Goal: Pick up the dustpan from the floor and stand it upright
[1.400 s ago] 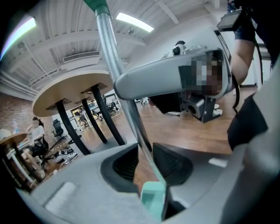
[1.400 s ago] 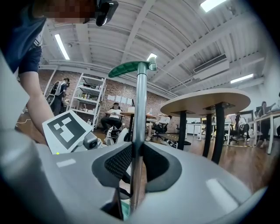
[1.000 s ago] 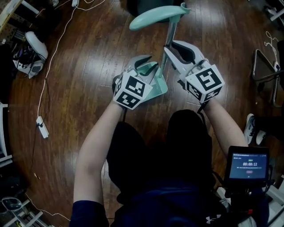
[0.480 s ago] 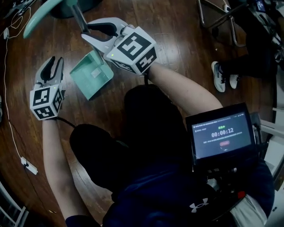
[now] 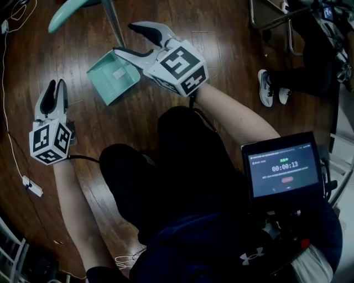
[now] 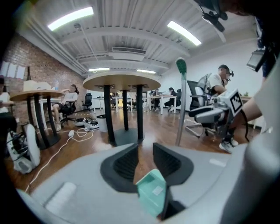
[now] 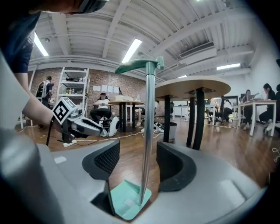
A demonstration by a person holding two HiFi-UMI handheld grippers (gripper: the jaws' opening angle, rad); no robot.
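The teal dustpan stands upright on the wood floor, its pan [image 5: 113,77] flat down and its metal pole [image 7: 148,131] rising to the teal handle [image 7: 139,64]. My right gripper [image 5: 127,38] is around the pole; its jaws are opening and stand wide, with the pole between them [image 7: 138,148] untouched by either pad. My left gripper [image 5: 53,94] is off to the left of the pan, well apart from it. Its jaws [image 6: 145,151] are closing with a narrow gap and nothing between them. The pole [image 6: 179,109] also shows in the left gripper view.
A round table's pedestal base [image 6: 124,135] stands beyond the dustpan. Chair legs [image 5: 271,16] and a person's shoes [image 5: 274,88] are at the right. A white cable and power strip [image 5: 30,188] lie at the left. A timer screen [image 5: 285,168] hangs at my chest.
My left gripper left the pan and swung away to the left. My right gripper, shut on the pole before, has spread its jaws. The dustpan stays standing.
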